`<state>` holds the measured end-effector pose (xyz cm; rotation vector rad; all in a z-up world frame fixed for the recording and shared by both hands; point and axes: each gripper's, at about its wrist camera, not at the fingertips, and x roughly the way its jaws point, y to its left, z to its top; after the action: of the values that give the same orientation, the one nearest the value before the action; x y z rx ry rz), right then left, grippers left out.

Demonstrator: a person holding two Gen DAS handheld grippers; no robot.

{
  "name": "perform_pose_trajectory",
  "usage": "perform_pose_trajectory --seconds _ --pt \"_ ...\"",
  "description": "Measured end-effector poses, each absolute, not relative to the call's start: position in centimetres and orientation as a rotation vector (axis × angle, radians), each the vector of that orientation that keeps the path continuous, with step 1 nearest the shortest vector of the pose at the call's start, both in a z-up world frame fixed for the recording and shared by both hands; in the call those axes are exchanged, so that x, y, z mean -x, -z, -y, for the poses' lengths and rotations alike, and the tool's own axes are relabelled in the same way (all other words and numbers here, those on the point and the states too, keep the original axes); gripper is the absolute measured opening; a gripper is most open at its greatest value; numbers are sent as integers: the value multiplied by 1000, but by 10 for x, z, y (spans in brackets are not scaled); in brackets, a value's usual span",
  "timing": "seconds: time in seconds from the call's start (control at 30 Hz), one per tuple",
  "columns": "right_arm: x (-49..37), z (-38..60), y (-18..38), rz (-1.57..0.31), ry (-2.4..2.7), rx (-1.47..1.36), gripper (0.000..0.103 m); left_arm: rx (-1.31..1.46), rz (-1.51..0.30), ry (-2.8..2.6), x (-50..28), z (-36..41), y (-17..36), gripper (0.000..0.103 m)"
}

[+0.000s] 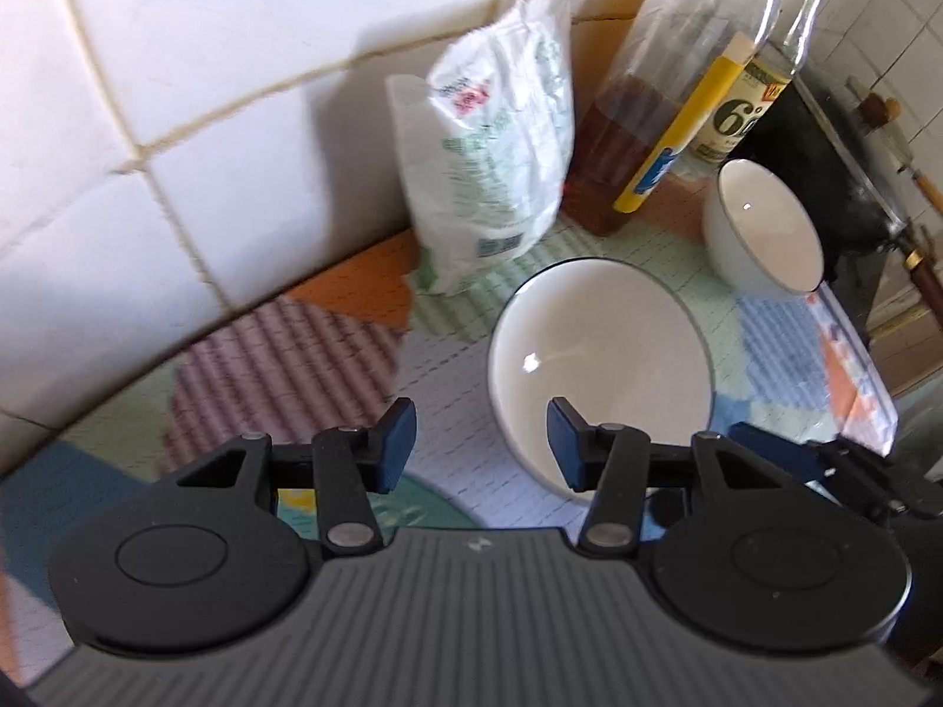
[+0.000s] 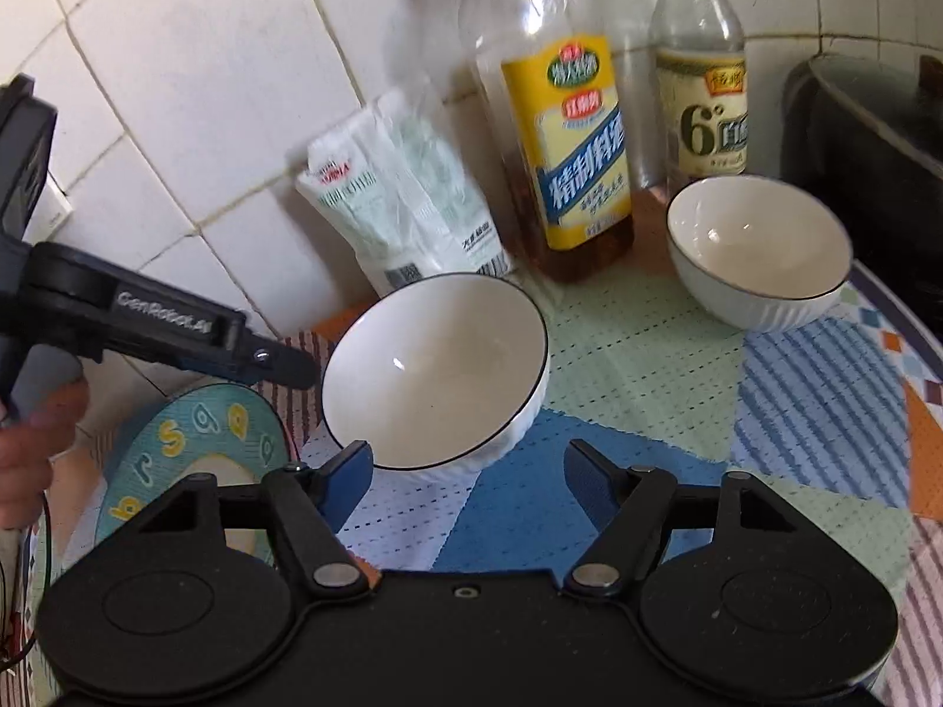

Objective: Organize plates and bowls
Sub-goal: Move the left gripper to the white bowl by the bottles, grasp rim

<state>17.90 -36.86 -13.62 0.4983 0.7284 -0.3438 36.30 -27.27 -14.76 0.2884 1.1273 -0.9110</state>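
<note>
2 round glossy white bowls [image 2: 436, 371] | ribbed sides | patchwork cloth [image 2: 648, 353]

Left gripper [image 1: 480, 442] and right gripper [image 2: 468, 474] both gape wide (jaws holding nothing)

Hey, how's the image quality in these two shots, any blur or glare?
Left wrist view: white bag motion-blurred, a glint inside the large bowl. Right wrist view: bottles slightly smeared, small bowl fairly crisp; fisheye bends the wall tiles in both.
</note>
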Motion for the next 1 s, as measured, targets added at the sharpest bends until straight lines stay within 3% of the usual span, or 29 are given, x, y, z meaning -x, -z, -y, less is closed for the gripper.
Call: perform_pose_trajectory --seconds 0.1,0.23,0.4,0.53,0.57,0.63,0.7,1.0 --pt "-185 377 140 -710 349 -548 77 -264 -1152 931 -364 280 152 48" --pt "-195 386 147 -746 337 -595 63 -272 -1156 914 -363 289 157 47" --pt "-198 394 155 -784 319 -605 59 -276 -1177 861 -361 297 173 46" --pt "-196 415 166 -793 342 -690 41 -306 -1162 817 -354 303 179 41" --pt "-195 421 168 -792 340 -728 37 -314 -1156 815 -351 304 179 36" --pt "-192 432 173 -785 336 -788 17 -324 -1143 822 -345 306 177 29" --pt "-189 437 176 -790 325 -808 11 -332 -1143 835 -339 307 176 17" --pt "-168 437 170 -789 308 -875 8 -450 -1081 893 -298 307 159 17"
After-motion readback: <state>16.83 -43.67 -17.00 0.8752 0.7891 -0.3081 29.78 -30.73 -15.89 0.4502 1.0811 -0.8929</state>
